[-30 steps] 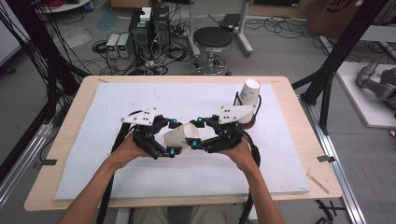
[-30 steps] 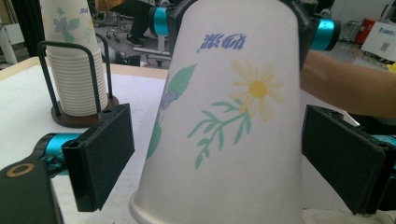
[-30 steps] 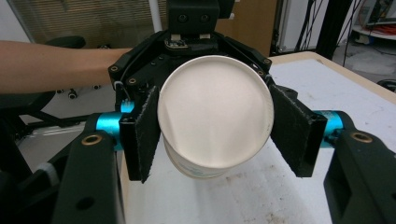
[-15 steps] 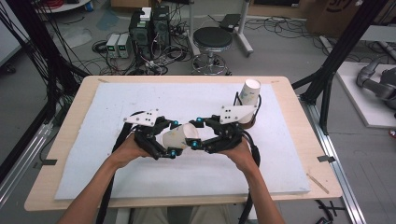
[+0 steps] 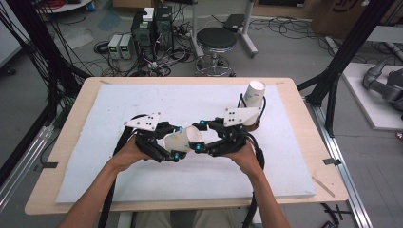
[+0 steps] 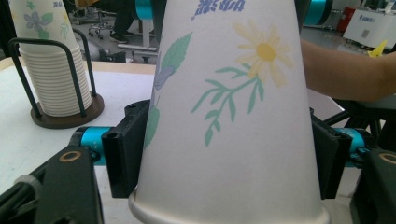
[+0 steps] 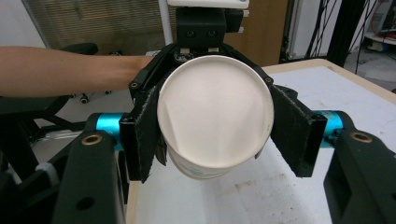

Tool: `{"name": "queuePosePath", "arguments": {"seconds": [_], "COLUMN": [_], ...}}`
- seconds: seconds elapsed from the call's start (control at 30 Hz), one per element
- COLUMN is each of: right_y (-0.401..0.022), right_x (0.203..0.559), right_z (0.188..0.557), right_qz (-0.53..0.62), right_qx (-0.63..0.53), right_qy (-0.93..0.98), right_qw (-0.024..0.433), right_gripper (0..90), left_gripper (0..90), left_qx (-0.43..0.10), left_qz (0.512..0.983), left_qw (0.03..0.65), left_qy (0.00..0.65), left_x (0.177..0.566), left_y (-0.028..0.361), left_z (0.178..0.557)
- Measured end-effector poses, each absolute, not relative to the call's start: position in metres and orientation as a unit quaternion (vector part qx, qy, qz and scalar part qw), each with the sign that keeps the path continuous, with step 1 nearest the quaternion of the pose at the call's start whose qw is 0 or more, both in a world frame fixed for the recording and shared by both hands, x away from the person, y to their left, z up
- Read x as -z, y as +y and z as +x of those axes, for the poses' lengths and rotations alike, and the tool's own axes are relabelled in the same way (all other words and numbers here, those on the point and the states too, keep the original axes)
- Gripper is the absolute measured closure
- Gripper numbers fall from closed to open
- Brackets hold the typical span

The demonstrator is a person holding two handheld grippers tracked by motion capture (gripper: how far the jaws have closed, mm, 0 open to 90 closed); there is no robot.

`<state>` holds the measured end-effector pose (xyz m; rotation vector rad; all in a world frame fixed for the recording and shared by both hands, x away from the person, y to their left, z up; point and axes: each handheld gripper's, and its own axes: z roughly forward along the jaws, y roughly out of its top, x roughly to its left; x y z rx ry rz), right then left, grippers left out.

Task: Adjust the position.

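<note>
Fingers point(image 6: 122, 154) of the left gripper point(image 5: 164, 142) just closed in, black pads pressed on both sides of the flowered paper cup point(image 5: 183, 140). Held there near the wide rim, cup lying on its side above the white surface point(image 5: 119, 180), between the two hands. Seen close in the left gripper view: yellow daisy, green leaves and blue lettering on the cup wall. Gripped too by the right gripper point(image 5: 219, 137), its fingers point(image 7: 292, 130) clamped on the narrow base end, white round bottom facing that gripper's camera. Pointed at each other, both grippers, with the cup spanning the gap between them. Steadied from below by the left hand point(image 5: 126, 154) and the right hand point(image 5: 244, 159), forearms entering from the near edge.

Farther back on the right of the surface, well apart from the held cup: stack of paper cups point(image 5: 253, 97) in a black wire holder point(image 6: 60, 114) with a brown round base, same flower print.

Beyond the far edge, on the floor: round black stool point(image 5: 216, 40), grey equipment boxes point(image 5: 151, 26) and loose cables.
</note>
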<state>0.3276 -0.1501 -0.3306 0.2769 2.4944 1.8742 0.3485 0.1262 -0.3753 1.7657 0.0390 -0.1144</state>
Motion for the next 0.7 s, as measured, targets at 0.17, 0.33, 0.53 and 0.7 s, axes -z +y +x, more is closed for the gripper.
{"name": "queuePosePath", "arguments": {"seconds": [0.17,0.33,0.53,0.7], "right_y": [-0.1504,-0.1496,-0.1500,-0.1526], "right_x": [0.3310,0.3314,0.3313,0.3314], "right_z": [0.3274,0.3270,0.3277,0.3278], "right_qz": [0.088,0.086,0.099,0.102], "right_qx": [-0.597,-0.597,-0.593,-0.592], "right_qy": [0.797,0.798,0.799,0.800], "right_qw": [0.003,0.007,-0.001,0.000], "right_gripper": [38.1,27.1,13.9,13.8], "left_gripper": [30.1,31.6,31.6,31.8], "left_qx": [0.046,0.043,0.041,0.039], "left_qz": [0.774,0.775,0.776,0.776], "left_qw": [0.631,0.630,0.629,0.629], "left_qy": [0.014,0.013,0.015,0.016], "left_x": [0.3748,0.3746,0.3752,0.3745], "left_y": [0.1267,0.1265,0.1269,0.1281], "left_z": [0.3478,0.3477,0.3485,0.3483]}}
